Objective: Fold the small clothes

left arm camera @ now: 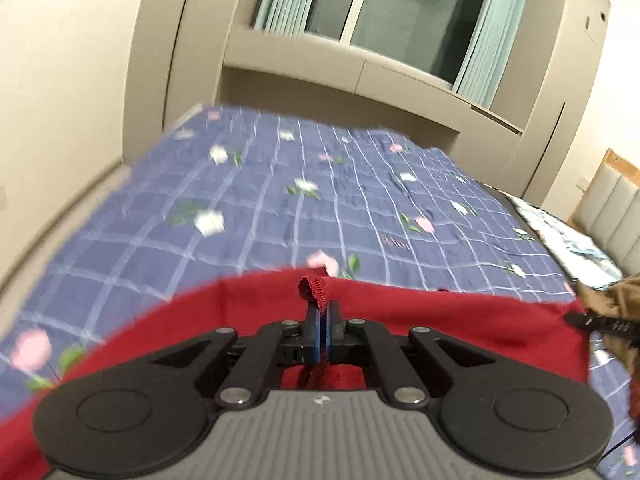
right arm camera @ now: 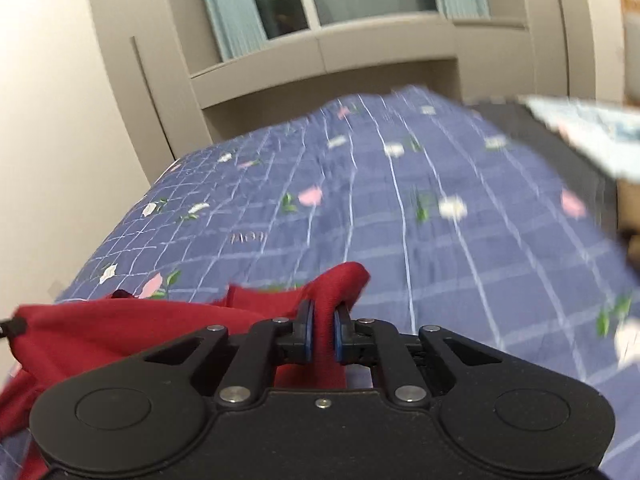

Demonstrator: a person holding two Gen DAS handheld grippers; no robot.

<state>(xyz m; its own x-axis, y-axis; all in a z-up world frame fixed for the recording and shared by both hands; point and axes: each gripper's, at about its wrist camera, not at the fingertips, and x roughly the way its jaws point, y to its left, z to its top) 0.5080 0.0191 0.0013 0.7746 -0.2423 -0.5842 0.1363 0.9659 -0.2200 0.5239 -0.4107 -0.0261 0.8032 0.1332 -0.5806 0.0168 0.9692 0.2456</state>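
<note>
A red garment (left arm camera: 460, 320) is held up over the bed's blue checked flowered sheet (left arm camera: 280, 208). My left gripper (left arm camera: 322, 312) is shut on a stitched corner of the red garment, which pokes out above the fingertips. My right gripper (right arm camera: 323, 312) is shut on a bunched fold of the same red garment (right arm camera: 120, 328), which stretches away to the left over the sheet (right arm camera: 440, 240). The other gripper's black fingertip (left arm camera: 592, 322) shows at the cloth's right edge in the left wrist view. Both views are motion-blurred.
Beige wardrobes (left arm camera: 172, 60) and a curtained window (left arm camera: 400, 20) stand beyond the bed. A padded headboard (left arm camera: 612, 212) and a light patterned pillow (left arm camera: 568, 240) lie to the right. A brown cloth (left arm camera: 620, 304) sits at the right edge.
</note>
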